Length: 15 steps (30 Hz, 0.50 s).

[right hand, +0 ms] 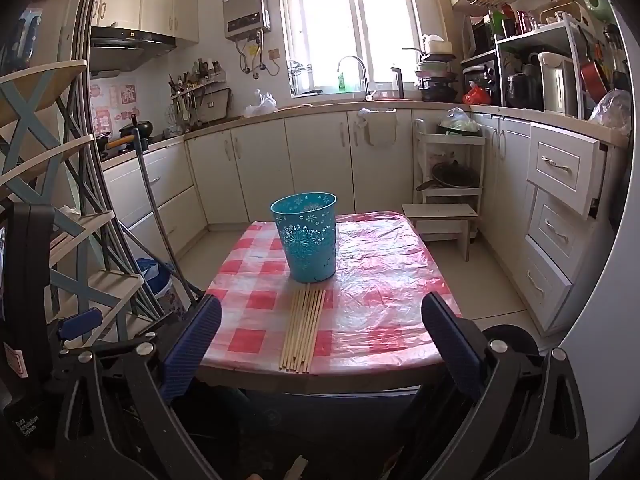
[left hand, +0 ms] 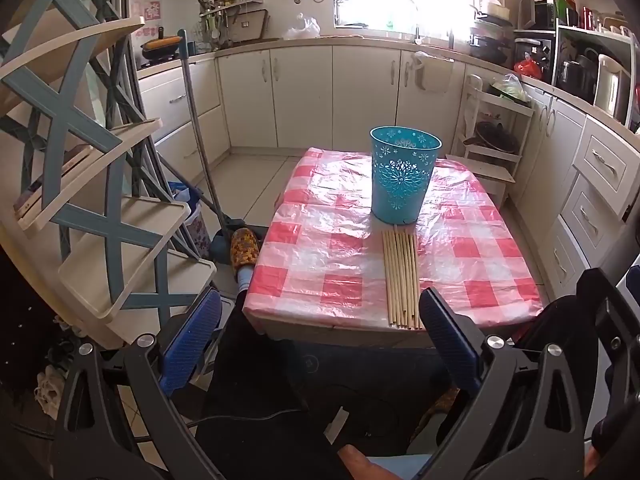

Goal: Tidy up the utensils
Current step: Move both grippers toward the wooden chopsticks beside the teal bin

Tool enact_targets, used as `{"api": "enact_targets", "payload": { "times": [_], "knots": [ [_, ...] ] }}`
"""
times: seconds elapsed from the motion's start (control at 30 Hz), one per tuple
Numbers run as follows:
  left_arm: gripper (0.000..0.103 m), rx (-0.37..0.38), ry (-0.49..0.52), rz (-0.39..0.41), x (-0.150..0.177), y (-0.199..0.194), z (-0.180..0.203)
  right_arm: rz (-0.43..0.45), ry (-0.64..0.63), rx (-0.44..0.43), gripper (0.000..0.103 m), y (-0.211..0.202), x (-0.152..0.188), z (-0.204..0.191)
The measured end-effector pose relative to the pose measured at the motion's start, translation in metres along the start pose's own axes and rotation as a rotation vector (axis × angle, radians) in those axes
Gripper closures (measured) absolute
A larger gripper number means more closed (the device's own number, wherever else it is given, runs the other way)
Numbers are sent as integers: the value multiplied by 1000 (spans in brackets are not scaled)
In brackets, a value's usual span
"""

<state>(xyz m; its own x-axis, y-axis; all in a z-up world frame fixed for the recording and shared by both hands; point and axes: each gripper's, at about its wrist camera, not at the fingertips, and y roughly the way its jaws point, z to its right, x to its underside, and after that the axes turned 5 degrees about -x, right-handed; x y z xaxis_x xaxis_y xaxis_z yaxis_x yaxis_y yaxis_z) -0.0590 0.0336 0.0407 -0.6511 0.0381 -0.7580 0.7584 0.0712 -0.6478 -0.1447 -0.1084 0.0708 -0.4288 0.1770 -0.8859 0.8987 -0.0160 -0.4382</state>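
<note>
Nothing is sorted yet: my left claw (left hand: 320,344) and right claw (right hand: 320,344) hang spread and empty, the chopsticks (left hand: 401,278) lie on the desk (left hand: 320,280), at 6 o'clock from the empty-looking bucket (left hand: 404,174).

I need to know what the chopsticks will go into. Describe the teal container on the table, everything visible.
The teal container is a round, bucket-like holder that tapers toward its base, with an open top. Its wall, which looks like thin painted metal or plastic, carries cut-out flower patterns. It stands upright on the red-and-white checked tablecloth, toward the far middle of the table. The far ends of the wooden chopsticks lie at its base; actual contact cannot be told. From these views nothing shows inside it.
</note>
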Motion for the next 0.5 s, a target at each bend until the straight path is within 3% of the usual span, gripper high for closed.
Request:
{"api": "enact_targets", "payload": {
  "times": [0.5],
  "knots": [
    [8,-1,0,0,1,0,1,-6,-1,-1,7,-4,4,3]
  ]
}}
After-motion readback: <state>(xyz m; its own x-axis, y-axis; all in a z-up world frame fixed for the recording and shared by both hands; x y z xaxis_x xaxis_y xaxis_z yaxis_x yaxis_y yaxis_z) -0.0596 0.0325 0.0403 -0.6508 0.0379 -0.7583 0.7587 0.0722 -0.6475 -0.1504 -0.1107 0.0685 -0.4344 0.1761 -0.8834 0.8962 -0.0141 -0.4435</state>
